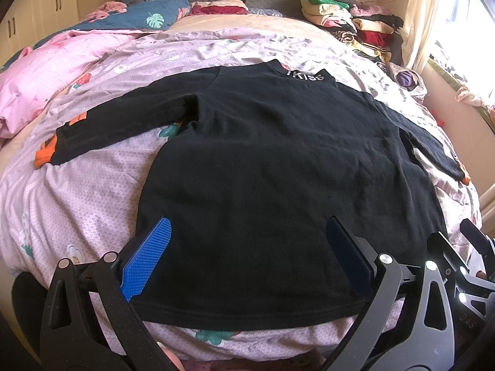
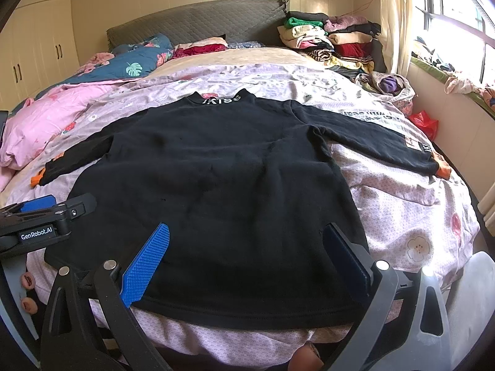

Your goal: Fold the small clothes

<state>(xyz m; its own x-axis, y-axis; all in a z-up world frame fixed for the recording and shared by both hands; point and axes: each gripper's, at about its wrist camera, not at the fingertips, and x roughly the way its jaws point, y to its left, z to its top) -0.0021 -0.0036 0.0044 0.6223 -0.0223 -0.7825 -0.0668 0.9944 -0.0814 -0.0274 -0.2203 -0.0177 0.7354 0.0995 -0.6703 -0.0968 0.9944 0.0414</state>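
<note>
Nearest, both grippers parted wide over the hem end of the black top [image 1: 263, 160], nothing held: left gripper [image 1: 250, 256] with its blue pads [image 1: 148, 256] spread above the hem's left half, right gripper [image 2: 253, 259] likewise spread above the right half. Just beyond, garment flat and face-down on the pink floral quilt [image 1: 77, 204], long axis running straight away from both grippers, hem [image 2: 247, 312] close, collar with white lettering [image 2: 221, 101] far. Sleeves out sideways, roughly square to that axis: left sleeve [image 1: 117, 123] with orange cuff nearer the left gripper, right sleeve [image 2: 377, 136] nearer the right. By judgement, each side's fold best taken by the gripper on that side, reaching forward and outward. Farthest, stacked clothes [image 2: 328, 40] by the headboard [image 2: 198, 21], well apart from the top.
</note>
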